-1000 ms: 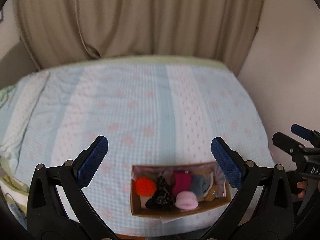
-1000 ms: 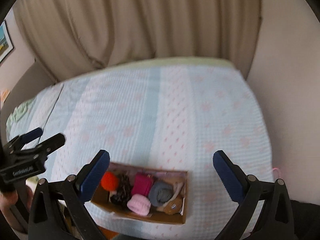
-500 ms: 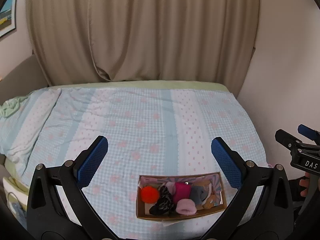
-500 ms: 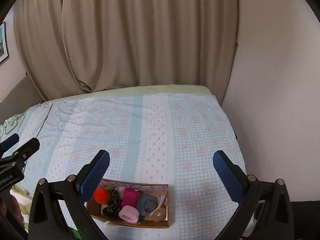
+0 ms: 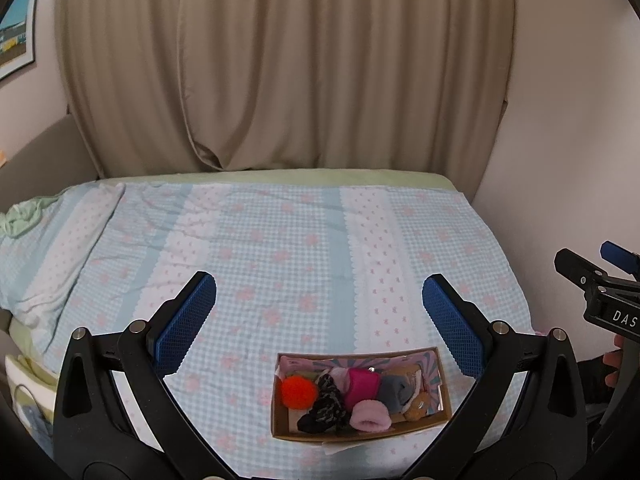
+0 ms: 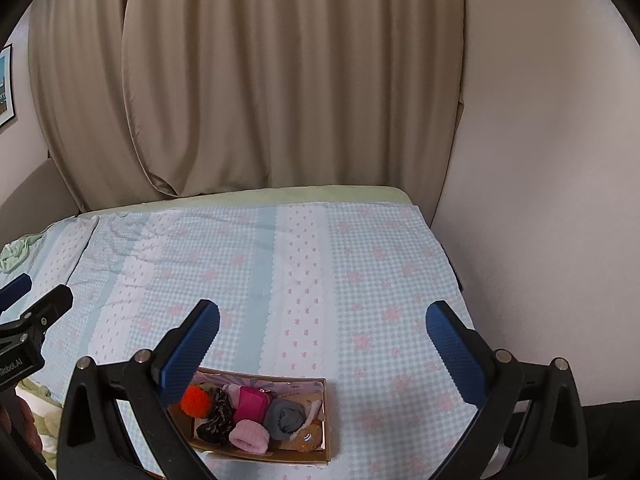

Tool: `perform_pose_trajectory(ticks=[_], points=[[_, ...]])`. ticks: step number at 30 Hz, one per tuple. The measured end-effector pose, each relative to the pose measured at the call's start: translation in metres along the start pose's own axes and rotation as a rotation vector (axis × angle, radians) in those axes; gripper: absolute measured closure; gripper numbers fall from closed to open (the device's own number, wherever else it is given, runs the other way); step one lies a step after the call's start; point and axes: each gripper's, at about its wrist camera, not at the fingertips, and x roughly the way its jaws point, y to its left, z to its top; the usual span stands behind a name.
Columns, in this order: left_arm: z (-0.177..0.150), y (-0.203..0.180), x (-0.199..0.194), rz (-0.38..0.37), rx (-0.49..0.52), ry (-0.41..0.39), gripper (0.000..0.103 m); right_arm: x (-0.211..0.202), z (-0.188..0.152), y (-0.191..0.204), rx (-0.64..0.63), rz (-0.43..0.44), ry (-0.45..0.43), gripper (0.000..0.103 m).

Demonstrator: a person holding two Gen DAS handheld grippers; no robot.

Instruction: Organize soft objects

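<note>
A shallow cardboard box (image 5: 445,386) sits near the front edge of the bed, also in the right wrist view (image 6: 326,420). It holds an orange pompom (image 5: 298,392), a black scrunchie (image 5: 326,408), a magenta roll (image 5: 362,386), a pale pink roll (image 5: 370,416), a grey roll (image 5: 394,392) and a tan piece (image 5: 418,410). My left gripper (image 5: 320,318) is open and empty, held above and behind the box. My right gripper (image 6: 322,344) is open and empty, above the box's right side.
The bed carries a light blue checked cover with pink flowers (image 5: 280,248). Beige curtains (image 5: 280,64) hang behind it. A wall (image 6: 540,160) runs along the bed's right side. A green cloth (image 5: 20,216) lies at the far left.
Both grippers have pulled up and back from the box, so it looks smaller and lower in both views. Both stay open and empty.
</note>
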Motion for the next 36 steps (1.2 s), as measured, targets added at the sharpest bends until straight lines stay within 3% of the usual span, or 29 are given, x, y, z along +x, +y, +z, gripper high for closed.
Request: perform_pose_trajectory(ticks=[36], points=[[0.004,-0.005,-0.002,0.001,-0.003,-0.021,0.000,0.002,0.011,-0.001,-0.001,0.005,-0.026,0.000]])
